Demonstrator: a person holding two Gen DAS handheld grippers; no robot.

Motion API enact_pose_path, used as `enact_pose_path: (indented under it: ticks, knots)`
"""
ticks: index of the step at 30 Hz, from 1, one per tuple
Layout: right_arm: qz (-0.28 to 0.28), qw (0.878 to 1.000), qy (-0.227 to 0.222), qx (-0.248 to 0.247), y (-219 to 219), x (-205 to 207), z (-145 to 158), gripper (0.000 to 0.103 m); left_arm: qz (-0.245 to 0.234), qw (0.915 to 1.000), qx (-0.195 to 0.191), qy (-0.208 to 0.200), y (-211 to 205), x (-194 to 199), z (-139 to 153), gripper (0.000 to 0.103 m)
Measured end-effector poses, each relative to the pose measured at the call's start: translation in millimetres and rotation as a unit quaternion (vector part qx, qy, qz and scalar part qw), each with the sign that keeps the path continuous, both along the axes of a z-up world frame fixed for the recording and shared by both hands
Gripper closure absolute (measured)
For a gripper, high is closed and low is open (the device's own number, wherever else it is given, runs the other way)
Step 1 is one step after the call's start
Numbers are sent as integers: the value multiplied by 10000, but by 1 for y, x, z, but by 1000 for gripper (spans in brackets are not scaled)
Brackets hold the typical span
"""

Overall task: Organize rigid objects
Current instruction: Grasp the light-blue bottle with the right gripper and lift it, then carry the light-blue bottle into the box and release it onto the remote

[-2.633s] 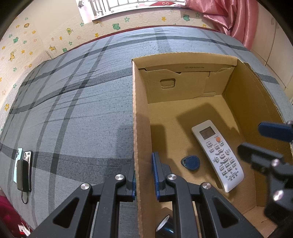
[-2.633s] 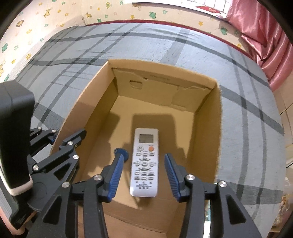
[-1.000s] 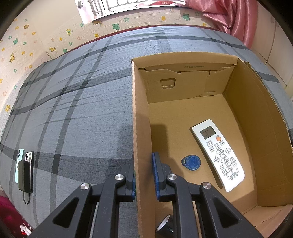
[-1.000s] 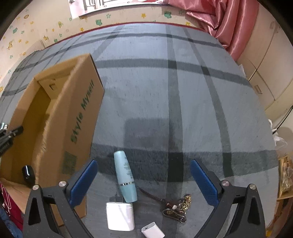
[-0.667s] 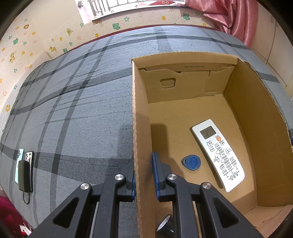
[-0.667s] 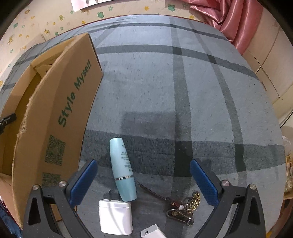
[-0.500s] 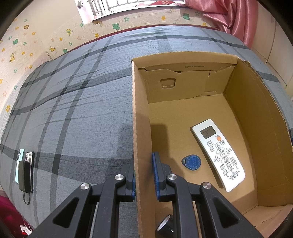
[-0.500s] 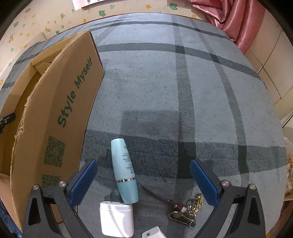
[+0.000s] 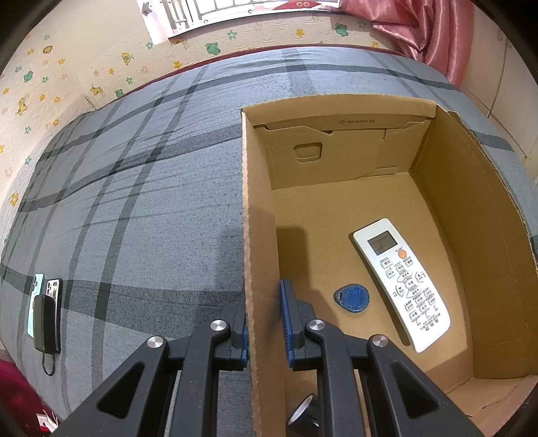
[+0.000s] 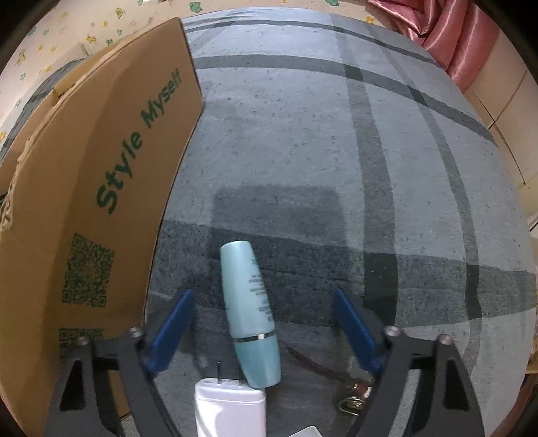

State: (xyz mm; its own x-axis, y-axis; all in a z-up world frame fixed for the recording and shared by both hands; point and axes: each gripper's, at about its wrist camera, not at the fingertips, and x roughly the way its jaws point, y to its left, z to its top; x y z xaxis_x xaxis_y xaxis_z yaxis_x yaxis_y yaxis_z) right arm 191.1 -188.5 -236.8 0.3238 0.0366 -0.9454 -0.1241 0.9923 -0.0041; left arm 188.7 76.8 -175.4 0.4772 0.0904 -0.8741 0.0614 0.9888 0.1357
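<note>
Grey plaid bedspread (image 9: 127, 208), cream wallpaper (image 9: 67, 67) (stars, little animals), pink curtain (image 9: 433, 27).

— What is being cut off? 
— The white charger (image 10: 230, 411) and the keyring (image 10: 349, 398), by the picture's lower edge.
— And hidden? 
— A dark round object (image 9: 304, 416), partly, behind the box wall (image 9: 260, 302).

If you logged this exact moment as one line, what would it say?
left gripper: shut on box wall | right gripper: open around teal bottle | in box: remote, blue tag
</note>
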Motion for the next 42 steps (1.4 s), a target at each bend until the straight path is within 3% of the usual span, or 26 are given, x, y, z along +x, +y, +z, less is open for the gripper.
enact_pose_path:
  ticks: [2, 4, 6, 21, 42]
  knots:
    - [15, 10000, 46, 22, 2, 2, -2, 36, 4, 10000, 4, 2, 0, 0, 0, 87]
    - [25, 10000, 60, 37, 2, 1, -2, 59, 6, 10000, -5, 1, 0, 0, 0, 87]
    - [52, 9998, 75, 153, 2, -1, 0, 76, 8, 10000, -5, 3, 0, 0, 0, 87]
    - [-35, 9997, 7, 225, -2, -4, 21, 76, 7, 10000, -18, -6, 0, -1, 1, 87]
    - [-114, 9997, -124, 195, 11, -4, 84, 76, 0, 10000, -36, -4, 0, -1, 1, 87]
